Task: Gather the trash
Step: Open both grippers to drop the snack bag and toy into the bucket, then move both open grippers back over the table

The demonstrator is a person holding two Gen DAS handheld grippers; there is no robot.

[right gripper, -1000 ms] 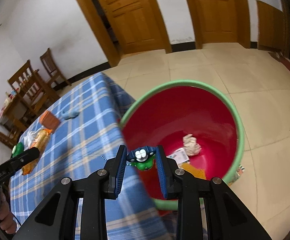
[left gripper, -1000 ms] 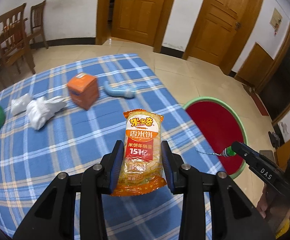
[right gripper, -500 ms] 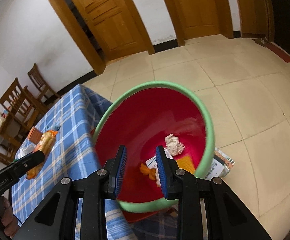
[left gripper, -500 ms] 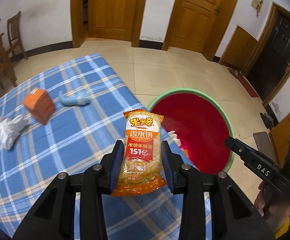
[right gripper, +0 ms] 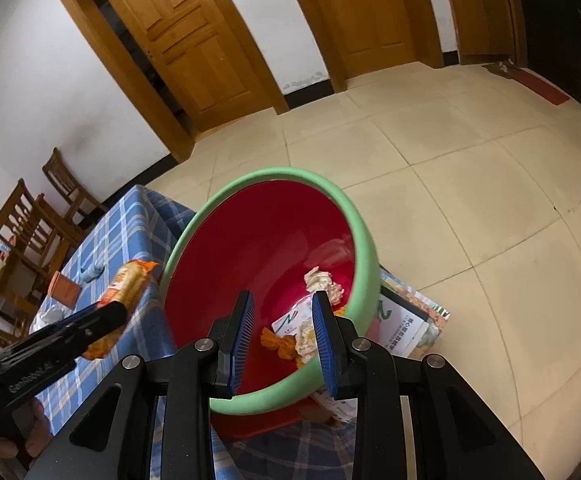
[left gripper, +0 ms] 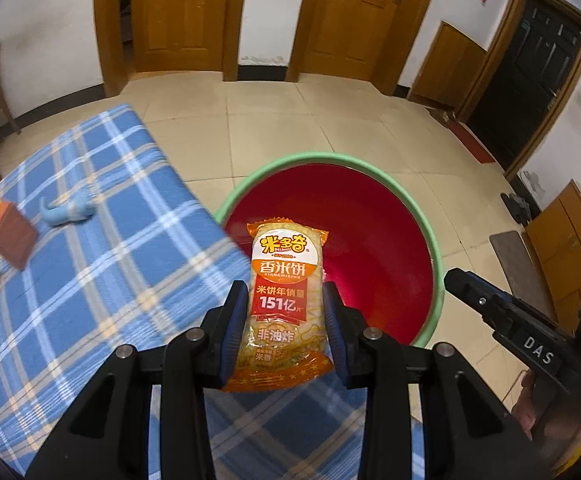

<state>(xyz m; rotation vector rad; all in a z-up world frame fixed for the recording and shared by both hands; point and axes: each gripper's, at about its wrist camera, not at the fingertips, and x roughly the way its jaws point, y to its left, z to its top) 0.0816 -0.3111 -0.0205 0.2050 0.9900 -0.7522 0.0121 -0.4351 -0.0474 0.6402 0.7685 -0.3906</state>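
- While the left tool clamps the orange-and-yellow rice-cracker packet at the counter edge, carry it fully over the green-rimmed red basin before releasing.
- Right tool is parted, empty.

The left wrist camera looks forward and down along its fingers from above the edge of the checked table, close to the red basin beside it. The right wrist camera faces steeply down into the same red basin from nearer. Both views share the basin, the table edge and the wooden doors behind (each also catches the other tool)
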